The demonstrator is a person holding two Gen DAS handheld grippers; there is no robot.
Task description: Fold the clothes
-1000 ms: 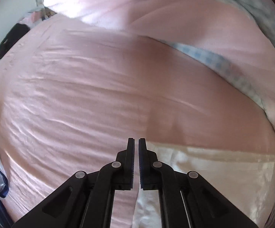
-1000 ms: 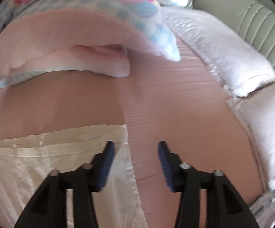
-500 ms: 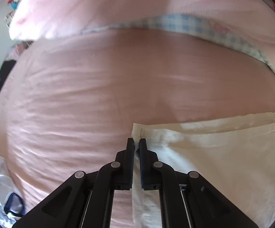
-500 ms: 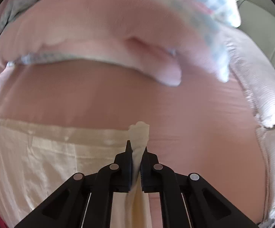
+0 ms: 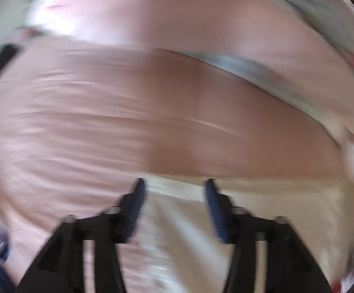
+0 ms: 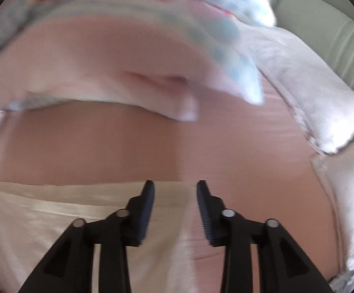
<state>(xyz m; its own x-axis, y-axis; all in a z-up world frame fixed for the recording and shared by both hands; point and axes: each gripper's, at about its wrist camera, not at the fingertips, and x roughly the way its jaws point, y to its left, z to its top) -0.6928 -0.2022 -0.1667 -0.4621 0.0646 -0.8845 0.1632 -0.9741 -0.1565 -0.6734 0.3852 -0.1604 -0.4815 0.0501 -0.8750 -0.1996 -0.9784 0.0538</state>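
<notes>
Two grippers are hanging over a pink bedsheet (image 6: 238, 151), each pointing steeply down at one cream garment (image 6: 54, 219) that is lying flat on it. The left gripper (image 5: 173, 188) is spreading its jaws at this moment, with a clear gap showing between the blue pads; the garment's upper left corner is lying below and between them, not pinched by either pad, and the cloth is stretching away to the right in the left wrist view (image 5: 286, 207). That view is heavily smeared, so finer detail of the fabric there cannot be made out. The right gripper (image 6: 175, 185) is likewise parting its jaws, and nothing is being squeezed between its fingers; the garment's upper right corner is sitting just under the gap, with the hemmed top edge running off to the left and the side edge running down toward the bottom of the right wrist view. Beyond the garment, a rolled pink quilt (image 6: 91, 68) with a blue checked printed cover is lying across the far part of the bed, well apart from the cream cloth. A white pillow (image 6: 311, 92) is resting at the right, against a pale green padded headboard (image 6: 335, 36).
</notes>
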